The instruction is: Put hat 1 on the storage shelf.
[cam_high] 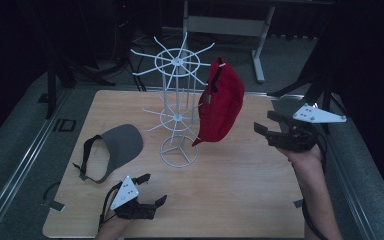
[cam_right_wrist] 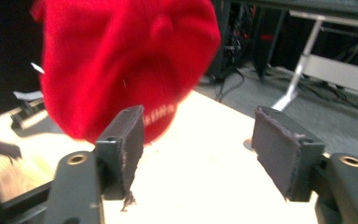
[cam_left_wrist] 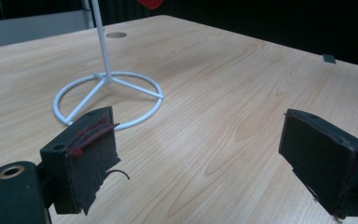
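Note:
A red cap (cam_high: 221, 102) hangs from an arm of the white wire rack (cam_high: 176, 62), which stands in the middle of the wooden table (cam_high: 240, 200). A grey visor (cam_high: 117, 147) lies flat on the table to the rack's left. My right gripper (cam_high: 263, 121) is held just right of the cap, open, with nothing between its pads; in the right gripper view the red cap (cam_right_wrist: 121, 60) looms close ahead of the gripper (cam_right_wrist: 198, 149). My left gripper (cam_high: 155, 188) rests near the front left edge, open and empty. In its own view the gripper (cam_left_wrist: 200, 158) faces the rack's ring base (cam_left_wrist: 107, 98).
A metal-legged desk (cam_high: 260, 45) stands behind the table. Dark floor and a rail (cam_high: 20, 160) border the table's left side. A small dark tab (cam_left_wrist: 328, 58) sits at the table's edge, and a round hole (cam_left_wrist: 116, 34) is in the tabletop beyond the rack base.

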The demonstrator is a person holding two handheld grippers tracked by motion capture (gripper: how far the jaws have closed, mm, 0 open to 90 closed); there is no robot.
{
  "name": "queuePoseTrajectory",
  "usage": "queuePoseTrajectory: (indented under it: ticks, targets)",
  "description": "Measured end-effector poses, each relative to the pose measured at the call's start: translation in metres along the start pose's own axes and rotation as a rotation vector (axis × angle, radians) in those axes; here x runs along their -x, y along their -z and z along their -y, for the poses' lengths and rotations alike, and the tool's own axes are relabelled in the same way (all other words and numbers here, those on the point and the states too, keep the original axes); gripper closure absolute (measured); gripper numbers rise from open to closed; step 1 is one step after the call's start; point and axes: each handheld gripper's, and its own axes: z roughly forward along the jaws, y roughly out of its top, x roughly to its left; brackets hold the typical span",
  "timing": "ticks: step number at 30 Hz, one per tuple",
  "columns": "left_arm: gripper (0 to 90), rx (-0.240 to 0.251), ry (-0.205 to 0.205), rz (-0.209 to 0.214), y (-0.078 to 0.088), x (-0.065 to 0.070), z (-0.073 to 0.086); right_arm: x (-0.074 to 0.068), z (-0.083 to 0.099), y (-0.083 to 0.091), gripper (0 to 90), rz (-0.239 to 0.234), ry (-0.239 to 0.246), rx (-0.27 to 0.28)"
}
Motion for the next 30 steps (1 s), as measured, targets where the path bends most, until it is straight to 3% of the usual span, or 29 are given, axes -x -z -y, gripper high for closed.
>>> queuePoseTrajectory:
  ticks: [6,7,12,20,23,30]
  targets:
    - [11.6,-0.038,0.010,-0.017,0.000,-0.004,0.003,0.007,0.025,0.006,26.8,0.028,-0.032,-0.027]
    - [11.6,-0.041,0.011,-0.018,0.001,-0.004,0.003,0.010,0.036,0.008,20.3,0.008,-0.047,-0.026]
    - [11.5,-0.046,0.031,-0.029,0.003,-0.007,0.006,0.014,0.064,0.009,13.6,-0.003,-0.083,-0.071]
    - [9.9,-0.018,0.097,-0.034,0.010,-0.012,0.008,0.012,0.107,0.000,13.6,0.022,-0.111,-0.125]
    - [9.8,-0.038,0.114,-0.072,0.012,-0.013,0.009,0.012,0.119,-0.003,13.7,0.056,-0.113,-0.128]
    - [8.6,-0.033,0.106,-0.104,0.021,-0.016,0.014,0.018,0.149,-0.010,13.7,0.078,-0.148,-0.181]
